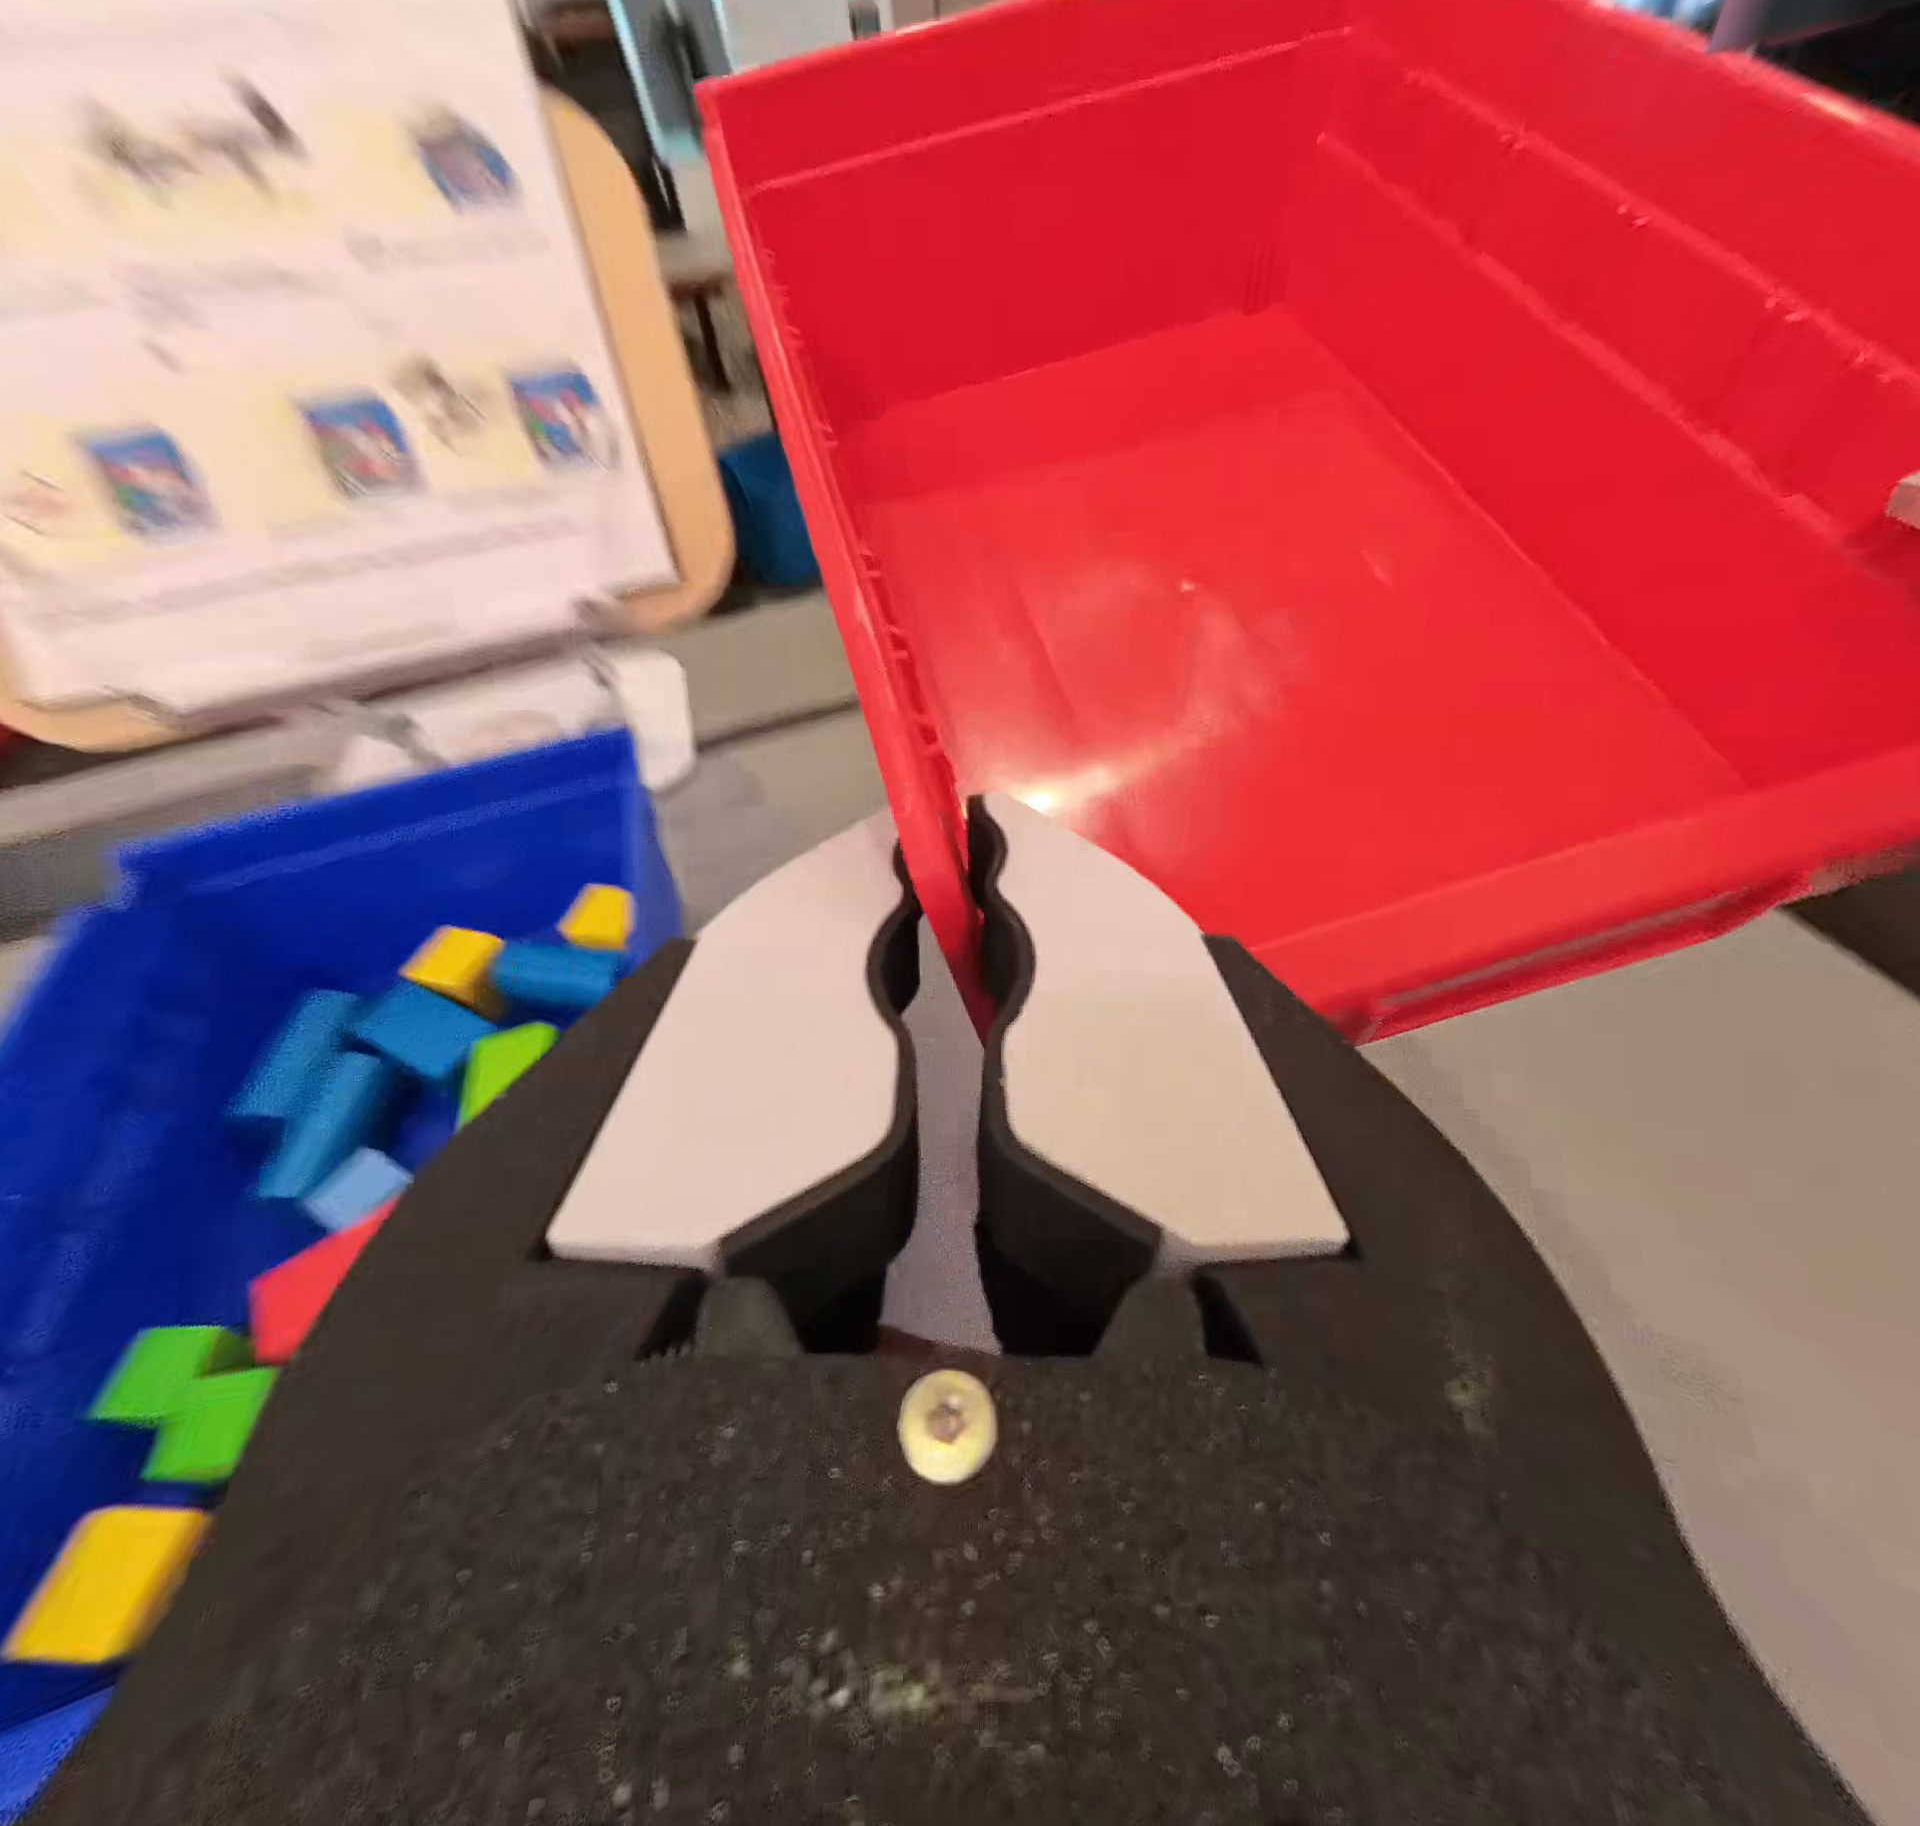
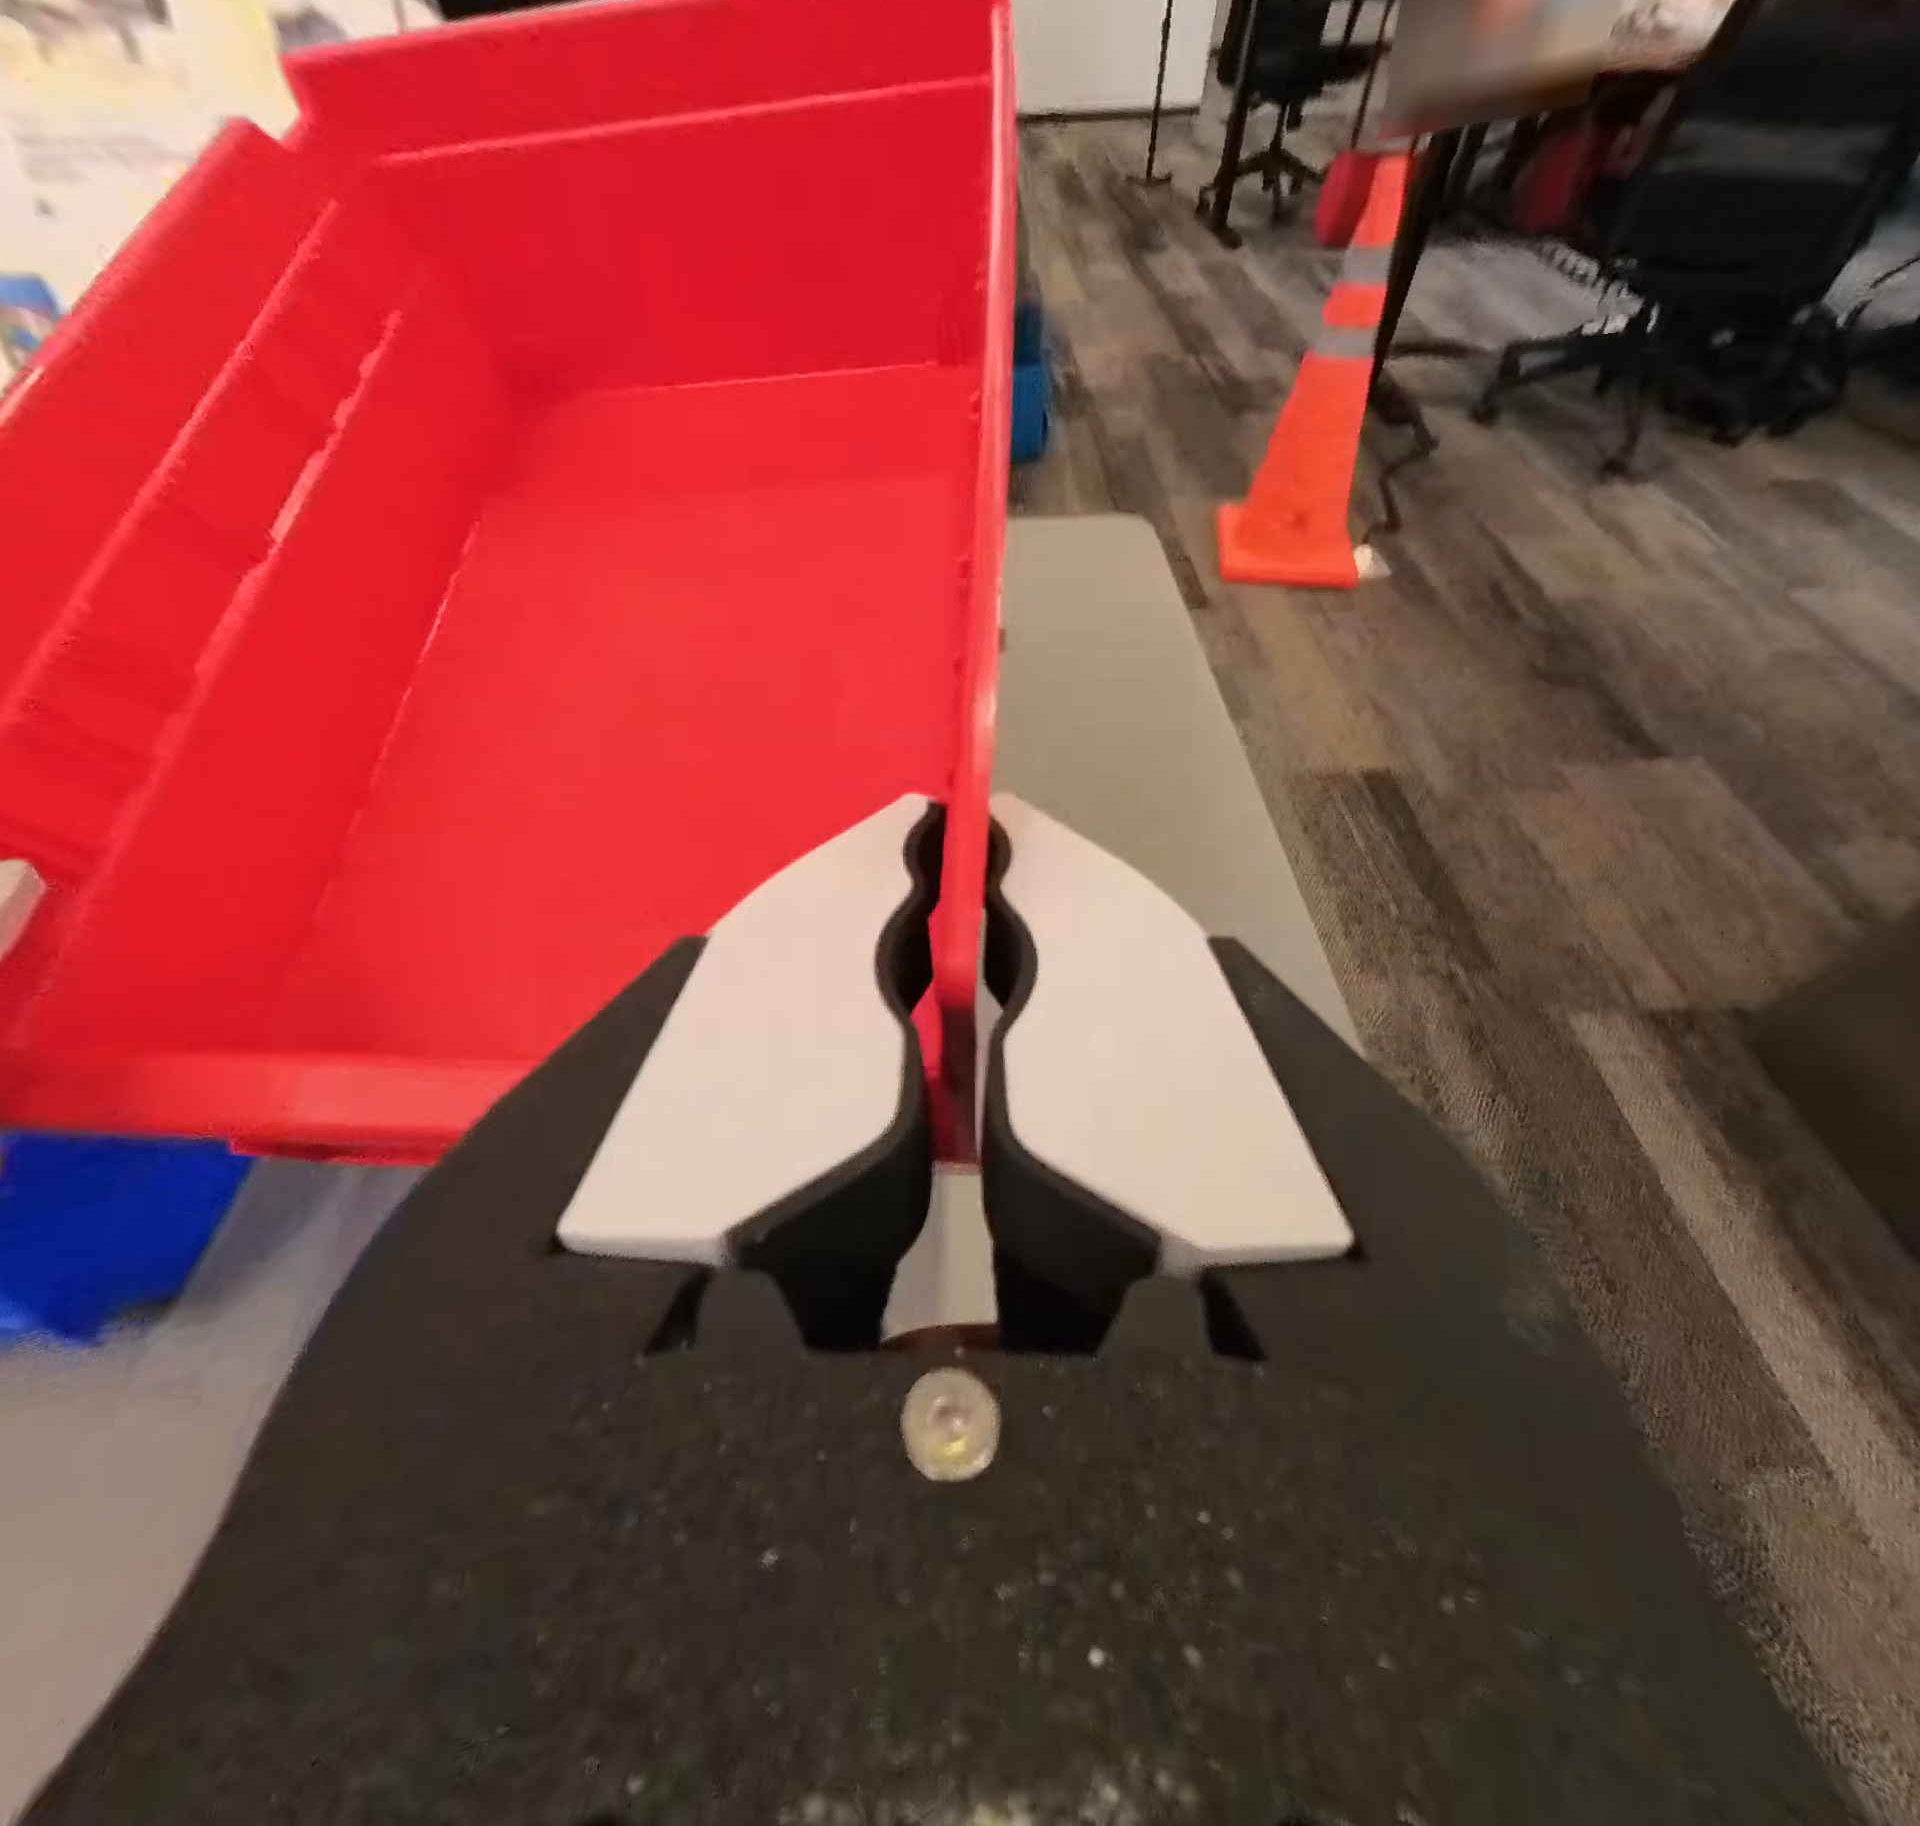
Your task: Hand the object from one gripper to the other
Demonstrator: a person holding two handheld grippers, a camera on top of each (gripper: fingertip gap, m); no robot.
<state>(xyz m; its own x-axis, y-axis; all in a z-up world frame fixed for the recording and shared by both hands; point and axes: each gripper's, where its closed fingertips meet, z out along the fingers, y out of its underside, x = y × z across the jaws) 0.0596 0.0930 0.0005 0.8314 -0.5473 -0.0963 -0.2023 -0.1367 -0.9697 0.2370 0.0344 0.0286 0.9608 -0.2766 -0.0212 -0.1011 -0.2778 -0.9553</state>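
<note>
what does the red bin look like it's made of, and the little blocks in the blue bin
The red bin looks like moulded hard plastic with a semi-gloss finish: thin walls, ribbed sides and a bright glare patch on its floor. Both grippers' jaws are closed on its side walls. The blocks in the blue bin seem to be painted wood, matte and flat-faced, but blur leaves plastic or foam possible.

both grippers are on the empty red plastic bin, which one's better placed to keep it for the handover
Hard to call; slight lean right. The right gripper has the red plastic bin's side wall running deep between its fingers, while the left gripper pinches the opposite wall nearer its tips.
</note>
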